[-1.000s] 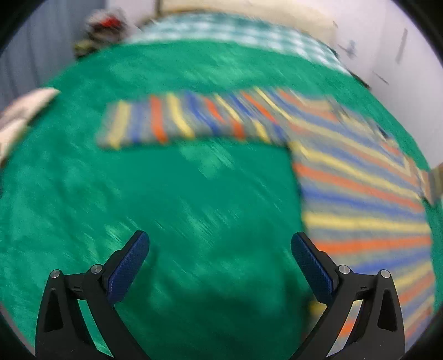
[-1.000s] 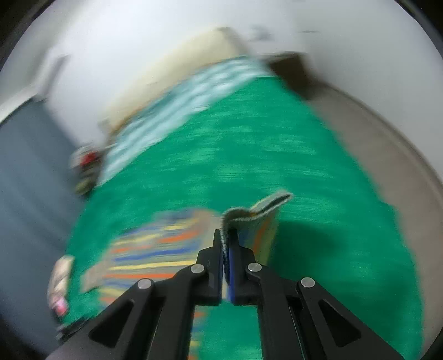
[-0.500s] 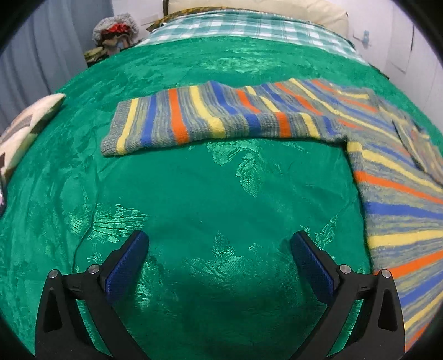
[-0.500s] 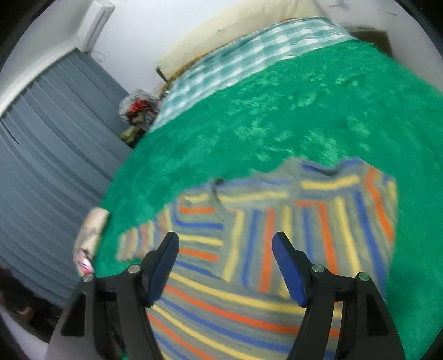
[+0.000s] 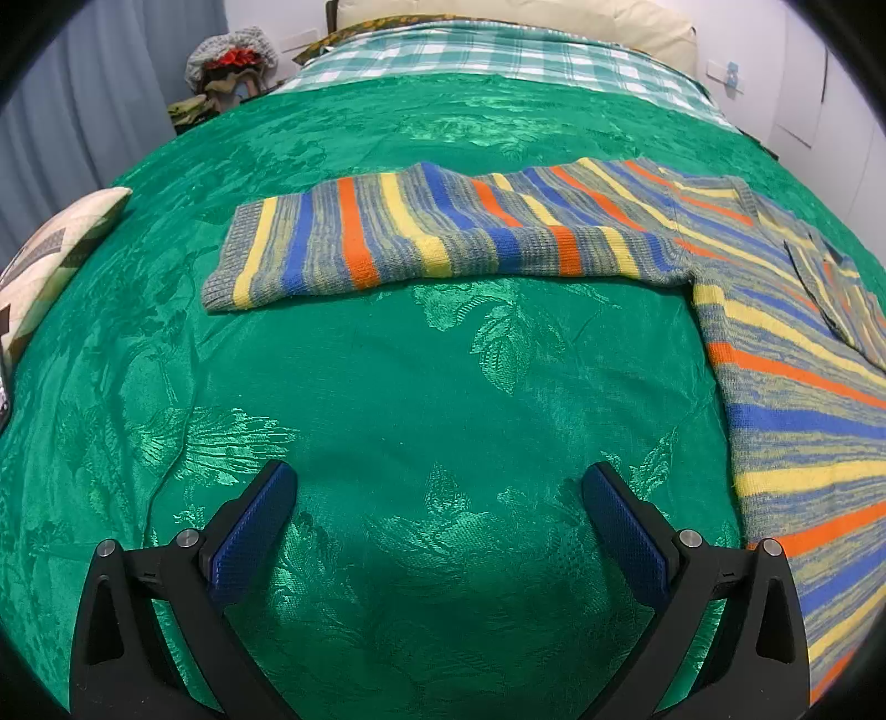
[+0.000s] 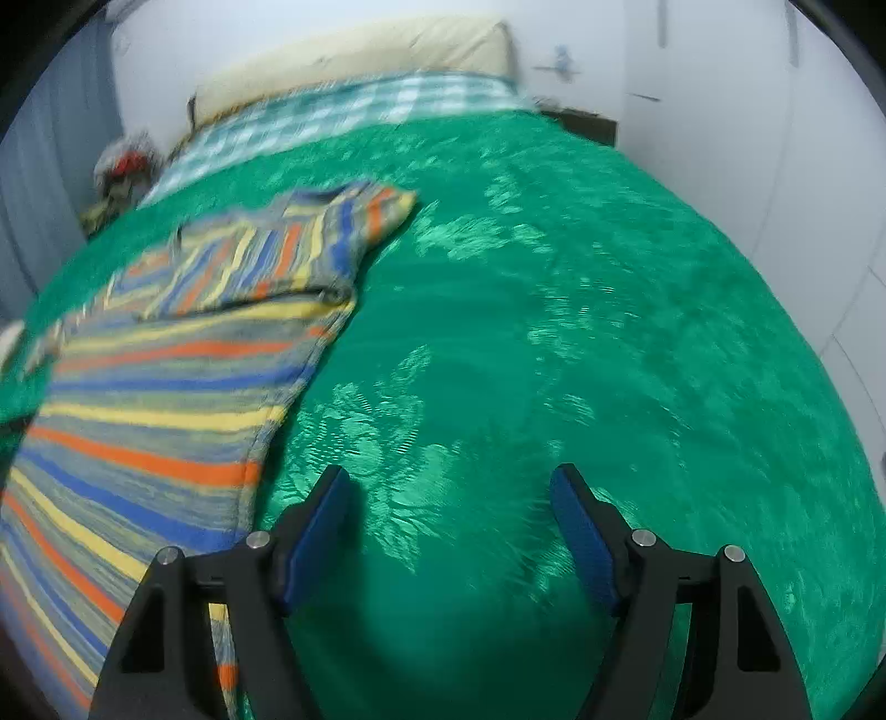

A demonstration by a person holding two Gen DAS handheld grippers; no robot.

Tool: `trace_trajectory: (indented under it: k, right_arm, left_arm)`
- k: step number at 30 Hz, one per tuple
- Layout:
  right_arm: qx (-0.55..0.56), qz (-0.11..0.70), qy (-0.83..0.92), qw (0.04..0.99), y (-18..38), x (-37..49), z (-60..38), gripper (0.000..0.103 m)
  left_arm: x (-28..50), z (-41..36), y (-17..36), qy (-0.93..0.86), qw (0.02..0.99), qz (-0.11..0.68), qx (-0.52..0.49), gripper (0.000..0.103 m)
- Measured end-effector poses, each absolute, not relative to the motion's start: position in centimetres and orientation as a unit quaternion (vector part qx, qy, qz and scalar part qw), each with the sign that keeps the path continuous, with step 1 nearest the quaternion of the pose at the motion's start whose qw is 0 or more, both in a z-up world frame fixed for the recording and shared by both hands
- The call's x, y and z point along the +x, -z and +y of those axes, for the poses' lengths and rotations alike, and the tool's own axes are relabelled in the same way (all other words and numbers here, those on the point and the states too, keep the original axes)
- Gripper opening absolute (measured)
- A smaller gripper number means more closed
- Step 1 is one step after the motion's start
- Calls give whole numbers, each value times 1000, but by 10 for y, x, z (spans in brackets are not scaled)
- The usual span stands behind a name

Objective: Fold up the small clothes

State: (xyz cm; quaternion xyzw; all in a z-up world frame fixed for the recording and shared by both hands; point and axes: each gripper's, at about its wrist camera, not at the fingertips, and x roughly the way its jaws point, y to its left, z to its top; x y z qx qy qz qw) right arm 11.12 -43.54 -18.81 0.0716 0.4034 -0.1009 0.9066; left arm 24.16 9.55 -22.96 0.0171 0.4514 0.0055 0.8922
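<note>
A striped knit sweater in orange, yellow, blue and grey lies flat on a green bedspread. Its left sleeve stretches out to the left in the left wrist view. In the right wrist view the sweater lies at the left, with its right sleeve folded in over the body. My left gripper is open and empty above bare bedspread, short of the left sleeve. My right gripper is open and empty over bare bedspread, to the right of the sweater's side edge.
A checked blanket and a cream pillow lie at the head of the bed. A patterned cushion sits at the left edge. A pile of things stands beyond the bed's far left corner. White walls are to the right.
My right gripper opened and let go of the sleeve, which now lies folded over the body; it then swung right over bare bedspread. My left gripper stayed open and shifted slightly left.
</note>
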Motion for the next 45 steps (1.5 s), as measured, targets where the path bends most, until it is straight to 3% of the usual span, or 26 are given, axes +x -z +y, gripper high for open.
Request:
trace_trajectory:
  k: [4, 13, 45]
  right_arm:
    - [48, 407, 98, 907, 194, 113, -428, 89]
    - [74, 398, 73, 911, 200, 116, -425, 97]
    - [67, 407, 70, 909, 203, 122, -420, 101]
  left_arm:
    - [241, 96, 229, -5, 892, 451, 17, 103]
    - [241, 96, 229, -5, 892, 451, 17, 103]
    - [241, 95, 229, -5, 892, 452, 17, 103]
